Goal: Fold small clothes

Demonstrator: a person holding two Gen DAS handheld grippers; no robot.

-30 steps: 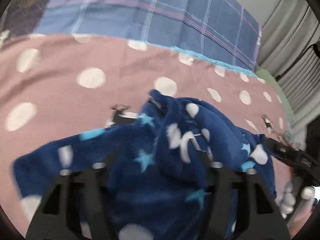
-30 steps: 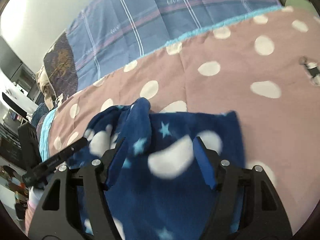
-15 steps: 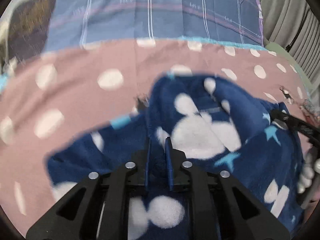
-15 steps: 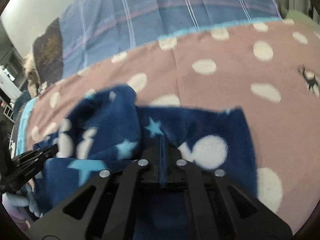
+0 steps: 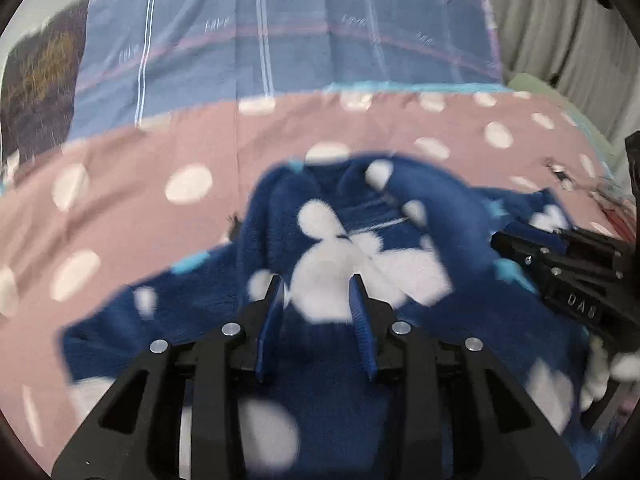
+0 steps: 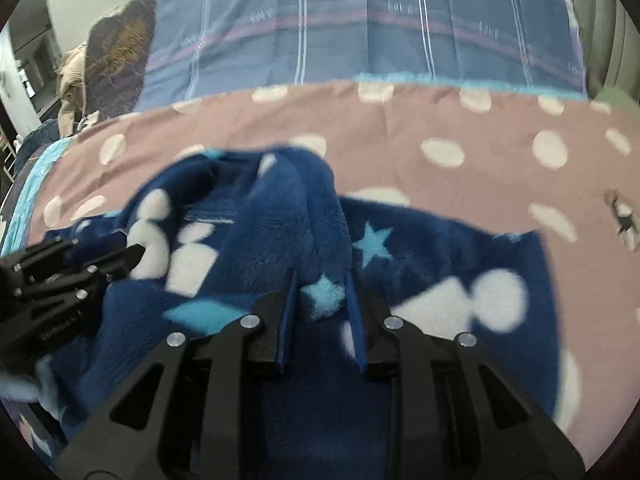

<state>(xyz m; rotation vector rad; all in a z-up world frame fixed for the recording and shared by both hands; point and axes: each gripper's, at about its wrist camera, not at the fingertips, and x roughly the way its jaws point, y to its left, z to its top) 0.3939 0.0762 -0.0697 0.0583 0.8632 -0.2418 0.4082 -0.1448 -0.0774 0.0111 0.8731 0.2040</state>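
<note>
A small navy fleece garment (image 5: 360,240) with white blobs and light-blue stars lies bunched on the pink polka-dot bedspread (image 5: 120,184); it also shows in the right wrist view (image 6: 420,248). My left gripper (image 5: 316,292) is open, jaws partly apart, just above the fleece near its middle. My right gripper (image 6: 322,284) is open too, with fleece between its pads (image 6: 290,300). Each gripper shows in the other's view: the right gripper (image 5: 560,256) at the right edge, the left gripper (image 6: 72,272) at the left edge.
A blue plaid blanket (image 5: 280,40) covers the far part of the bed. A dark patterned pillow (image 5: 36,80) lies at the far left. Grey curtains (image 5: 560,20) hang at the right. The bed's left edge shows in the right wrist view (image 6: 24,200).
Half a second ago both grippers were shut on the fleece. Now both have opened, and the garment has settled lower on the bedspread.
</note>
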